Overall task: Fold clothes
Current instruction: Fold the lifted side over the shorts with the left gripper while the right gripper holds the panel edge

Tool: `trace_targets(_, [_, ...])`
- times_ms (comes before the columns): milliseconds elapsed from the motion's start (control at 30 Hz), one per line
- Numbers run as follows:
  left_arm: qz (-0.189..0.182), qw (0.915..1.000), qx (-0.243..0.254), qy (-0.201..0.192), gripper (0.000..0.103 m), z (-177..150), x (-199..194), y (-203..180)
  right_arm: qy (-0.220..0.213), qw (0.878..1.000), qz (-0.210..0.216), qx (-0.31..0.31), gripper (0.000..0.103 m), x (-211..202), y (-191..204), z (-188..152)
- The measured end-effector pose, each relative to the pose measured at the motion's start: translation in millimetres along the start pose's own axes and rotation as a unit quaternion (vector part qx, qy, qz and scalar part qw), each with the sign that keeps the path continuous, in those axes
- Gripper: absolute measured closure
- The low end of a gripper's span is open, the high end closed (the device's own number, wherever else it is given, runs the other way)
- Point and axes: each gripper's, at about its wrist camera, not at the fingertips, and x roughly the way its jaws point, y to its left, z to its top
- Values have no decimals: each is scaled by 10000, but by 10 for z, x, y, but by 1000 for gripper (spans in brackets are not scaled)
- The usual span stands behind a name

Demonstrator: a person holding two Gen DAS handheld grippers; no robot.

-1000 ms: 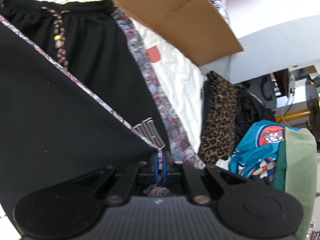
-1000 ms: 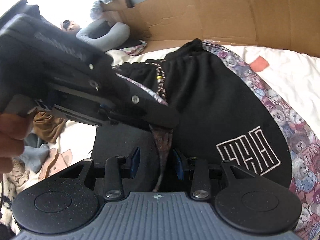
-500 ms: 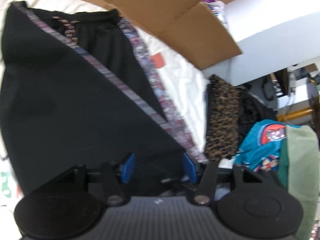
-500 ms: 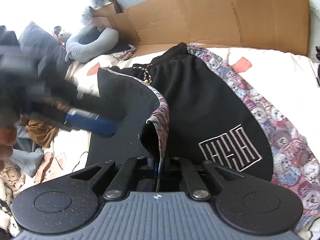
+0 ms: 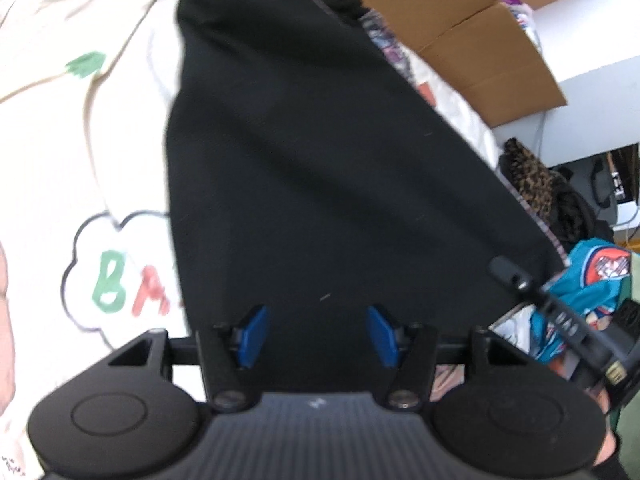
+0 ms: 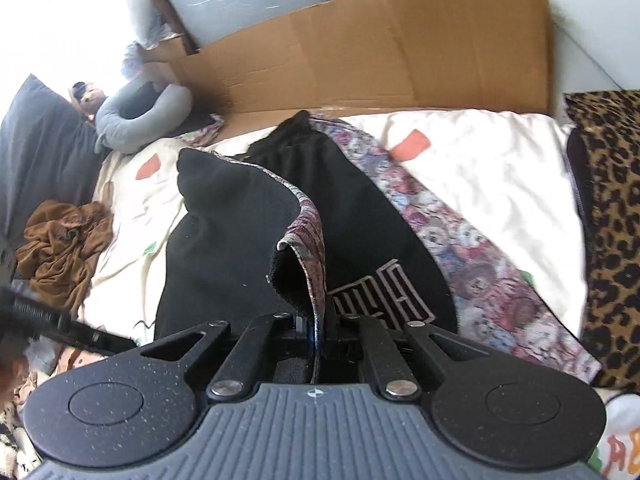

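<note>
Black shorts (image 5: pixel 312 168) with patterned side stripes lie on a cream bedsheet (image 5: pixel 60 120), one leg folded over the other. My left gripper (image 5: pixel 318 336) hovers open above the folded black cloth, its blue pads apart and holding nothing. In the right wrist view my right gripper (image 6: pixel 318 332) is shut on the striped hem (image 6: pixel 308 240) of the shorts (image 6: pixel 360 208), lifting that corner off the lower leg with the white logo (image 6: pixel 384 296). The right gripper's body (image 5: pixel 560 312) shows at the left view's right edge.
Cardboard (image 6: pixel 360 52) stands along the bed's far side. A leopard-print garment (image 6: pixel 612 216) lies to the right, a brown garment (image 6: pixel 60 248) to the left, a grey neck pillow (image 6: pixel 144 116) at the back. Teal clothing (image 5: pixel 592 280) is piled beside the bed.
My left gripper let go of the shorts' hem, opened and swung left over the folded leg. My right gripper closed on the striped hem and now holds it raised.
</note>
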Motion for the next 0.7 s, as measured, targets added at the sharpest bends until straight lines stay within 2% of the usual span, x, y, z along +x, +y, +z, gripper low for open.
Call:
trace_targets(333, [75,9985,-74,544,41,-264,283,190,82,9981,-383,468,102,-100,-385,-92])
trace_targets(700, [-190,9952,-147,948,39,-502,595,297,417,9905,-732,1091,102,47,-853,-360])
